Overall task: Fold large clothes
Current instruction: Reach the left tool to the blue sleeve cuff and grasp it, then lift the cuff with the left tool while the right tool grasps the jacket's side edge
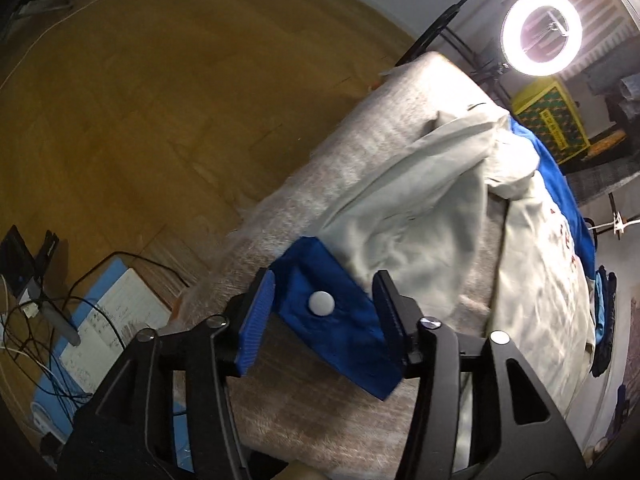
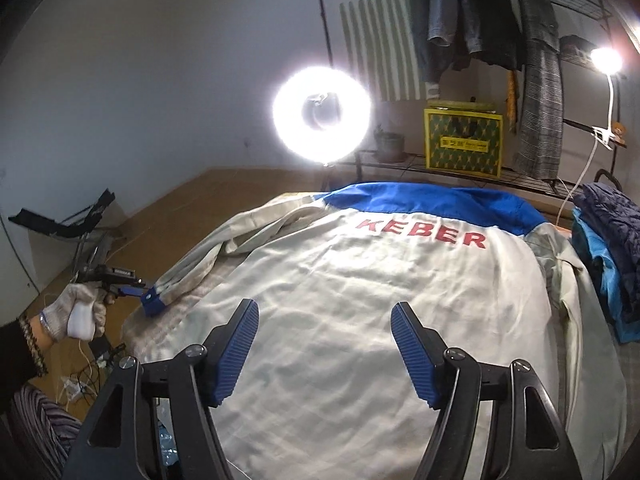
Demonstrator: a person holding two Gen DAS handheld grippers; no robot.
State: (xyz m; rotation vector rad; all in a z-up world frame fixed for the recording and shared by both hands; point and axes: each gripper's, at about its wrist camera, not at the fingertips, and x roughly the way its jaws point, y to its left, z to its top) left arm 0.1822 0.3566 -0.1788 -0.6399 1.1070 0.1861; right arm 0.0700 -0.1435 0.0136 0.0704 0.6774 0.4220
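Barely begun: the jacket [image 2: 360,300] lies flat, back up, on the table [image 1: 320,184], no fold made. The left gripper [image 1: 324,316] gapes wide around the blue cuff [image 1: 336,320], not pinching; the right gripper [image 2: 324,348] hangs wide and empty above.

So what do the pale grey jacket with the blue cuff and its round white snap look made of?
Pale grey jacket with blue cuff: thin woven cloth, matte, judging by its fine creases. Round white snap: smooth and slightly glossy, probably plastic or painted metal.
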